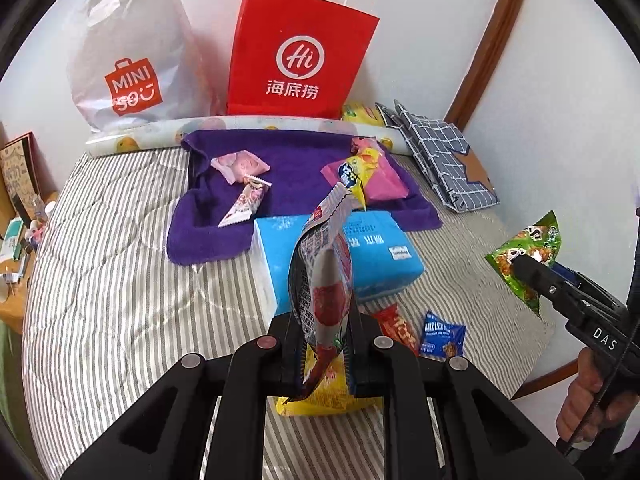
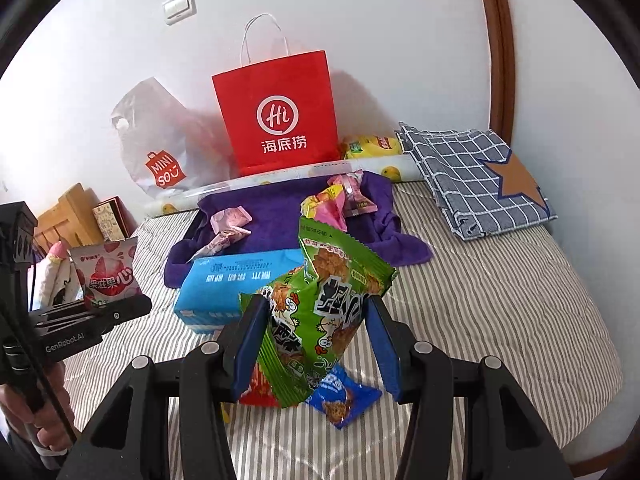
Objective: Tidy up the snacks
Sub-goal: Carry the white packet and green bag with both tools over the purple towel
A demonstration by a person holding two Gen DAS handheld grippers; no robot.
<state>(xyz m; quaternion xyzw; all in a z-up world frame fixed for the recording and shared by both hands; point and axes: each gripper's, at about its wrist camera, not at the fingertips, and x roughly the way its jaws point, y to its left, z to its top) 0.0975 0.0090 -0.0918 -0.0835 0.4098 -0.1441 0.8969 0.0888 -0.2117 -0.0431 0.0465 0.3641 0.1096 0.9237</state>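
Standing upright, long axis vertical, the strawberry snack packet (image 1: 324, 296) is clamped by the left gripper (image 1: 320, 354); the green snack bag (image 2: 320, 312), tilted, is pinched by the right gripper (image 2: 314, 344).

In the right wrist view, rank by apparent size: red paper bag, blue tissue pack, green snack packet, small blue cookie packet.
1. Red paper bag and green snack packet look alike; the packet, clamped in the right gripper, is inflated by nearness, so unranked.
2. Blue tissue pack.
3. Small blue cookie packet.
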